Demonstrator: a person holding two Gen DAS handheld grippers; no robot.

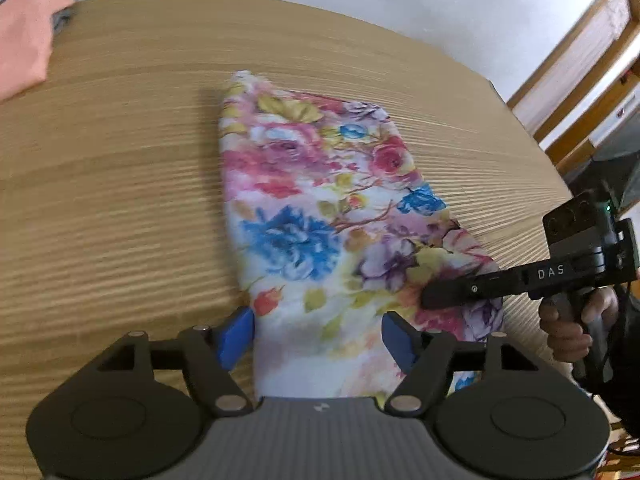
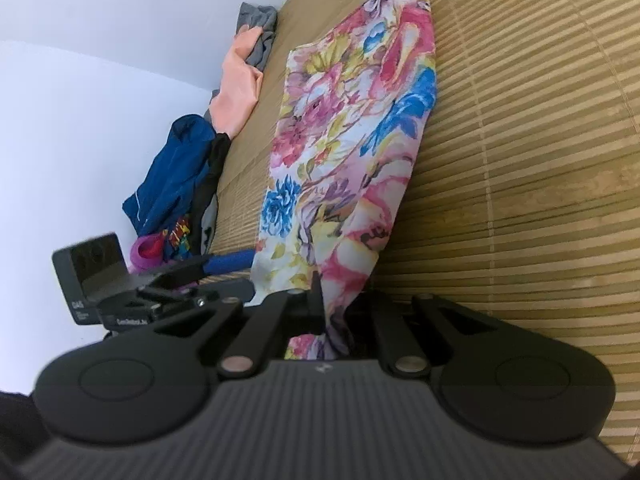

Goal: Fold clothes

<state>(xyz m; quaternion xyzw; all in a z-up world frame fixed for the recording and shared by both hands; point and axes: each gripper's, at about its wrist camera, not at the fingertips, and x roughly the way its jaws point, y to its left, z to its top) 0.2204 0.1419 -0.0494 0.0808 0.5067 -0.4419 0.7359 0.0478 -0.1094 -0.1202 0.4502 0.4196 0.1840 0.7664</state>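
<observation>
A floral garment [image 1: 320, 184] lies folded into a long strip on the bamboo mat [image 1: 120, 160]. My left gripper [image 1: 316, 338] hovers open over its near end; the left blue pad [image 1: 236, 336] is at the cloth's left edge and the right pad is above the fabric, neither pinching it. My right gripper [image 1: 428, 300], held by a hand [image 1: 568, 328], comes in from the right and is shut on the garment's near right corner. In the right wrist view the floral garment [image 2: 340, 140] runs away from my right gripper [image 2: 320, 292], whose jaws clamp a bunched fold. My left gripper [image 2: 228, 262] shows at the left there.
A peach cloth [image 2: 236, 80], a grey one [image 2: 258, 20] and a blue garment [image 2: 172, 176] are piled along the white wall [image 2: 80, 100]. The peach cloth [image 1: 24, 40] lies at the mat's far left corner. A wooden door frame [image 1: 580, 60] stands beyond the mat's right edge.
</observation>
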